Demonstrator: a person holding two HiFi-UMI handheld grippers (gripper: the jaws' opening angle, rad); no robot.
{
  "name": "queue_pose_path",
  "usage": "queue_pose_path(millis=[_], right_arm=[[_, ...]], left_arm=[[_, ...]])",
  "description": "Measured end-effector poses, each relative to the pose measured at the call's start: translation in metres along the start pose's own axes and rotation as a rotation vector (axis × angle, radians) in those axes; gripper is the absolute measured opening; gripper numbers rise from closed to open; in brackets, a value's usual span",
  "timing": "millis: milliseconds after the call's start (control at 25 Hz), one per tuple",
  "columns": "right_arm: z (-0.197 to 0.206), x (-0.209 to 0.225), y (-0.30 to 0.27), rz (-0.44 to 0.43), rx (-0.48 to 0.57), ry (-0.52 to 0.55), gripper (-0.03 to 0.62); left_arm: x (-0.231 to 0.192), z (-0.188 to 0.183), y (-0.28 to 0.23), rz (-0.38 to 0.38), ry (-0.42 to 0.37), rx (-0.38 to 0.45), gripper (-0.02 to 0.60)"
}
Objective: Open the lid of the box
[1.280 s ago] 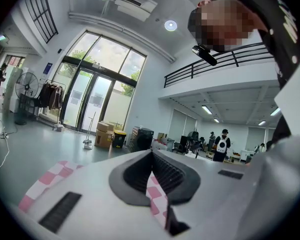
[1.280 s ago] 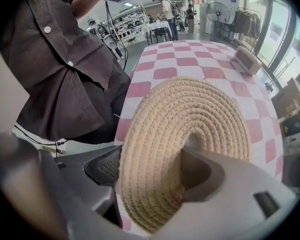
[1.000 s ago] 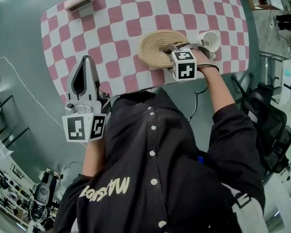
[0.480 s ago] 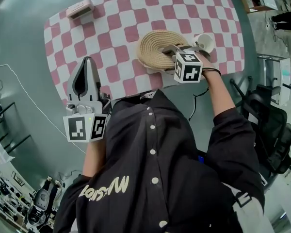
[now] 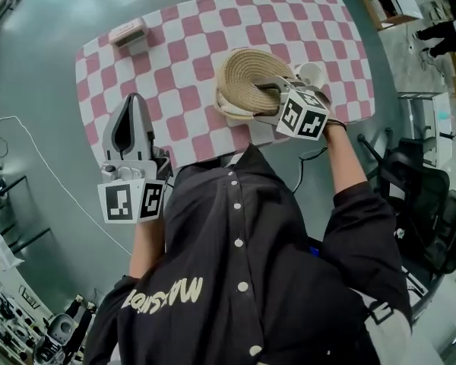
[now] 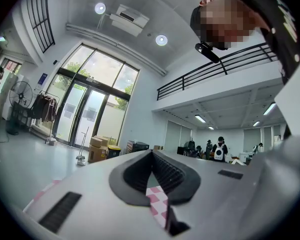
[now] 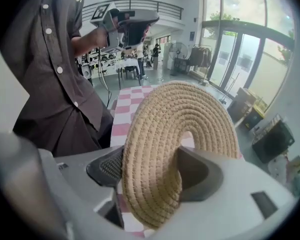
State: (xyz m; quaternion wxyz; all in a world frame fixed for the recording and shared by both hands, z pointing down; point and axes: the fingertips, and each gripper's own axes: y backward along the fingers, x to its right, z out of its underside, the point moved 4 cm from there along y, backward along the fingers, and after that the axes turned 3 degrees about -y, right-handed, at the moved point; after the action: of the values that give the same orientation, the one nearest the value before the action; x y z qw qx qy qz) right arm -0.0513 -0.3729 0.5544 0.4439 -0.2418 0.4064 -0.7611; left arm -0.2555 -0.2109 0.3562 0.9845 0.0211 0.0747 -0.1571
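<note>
Head view: the right gripper (image 5: 267, 91) holds the woven lid (image 5: 243, 74) tilted above the box (image 5: 229, 113) near the worktop's (image 5: 175, 44) front edge, exposing the opening.

Left gripper view: the left gripper (image 6: 152, 155) waits aside, jaws together and empty.

Right gripper view: the jaws clamp the lid's rim, giving leverage.

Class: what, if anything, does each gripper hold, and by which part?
The right gripper grips the round tan woven-rope lid by its rim, between its jaws; the left gripper, jaws together, holds nothing.
</note>
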Motion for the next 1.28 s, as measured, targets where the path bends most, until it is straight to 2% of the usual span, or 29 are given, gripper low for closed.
queue_pose_path(millis=[200, 440, 680, 920, 1280], right_arm=[[-0.015, 0.006, 0.031, 0.121, 0.152, -0.086, 0.314], [-0.043, 0.013, 0.081, 0.266, 0.415, -0.203, 0.314], [-0.068, 0.013, 0.137, 0.397, 0.648, -0.283, 0.315], [-0.09, 0.013, 0.195, 0.542, 0.857, -0.312, 0.316], [-0.079, 0.019, 0.252, 0.777, 1.014, -0.441, 0.318]], left_arm=[[0.003, -0.015, 0.002, 0.001, -0.014, 0.039, 0.011], [-0.002, -0.03, 0.004, -0.015, -0.038, 0.084, 0.011], [-0.008, -0.043, 0.007, -0.041, -0.06, 0.121, 0.011], [-0.015, -0.054, 0.011, -0.069, -0.078, 0.141, 0.009], [-0.022, -0.062, 0.02, -0.094, -0.088, 0.16, 0.011]])
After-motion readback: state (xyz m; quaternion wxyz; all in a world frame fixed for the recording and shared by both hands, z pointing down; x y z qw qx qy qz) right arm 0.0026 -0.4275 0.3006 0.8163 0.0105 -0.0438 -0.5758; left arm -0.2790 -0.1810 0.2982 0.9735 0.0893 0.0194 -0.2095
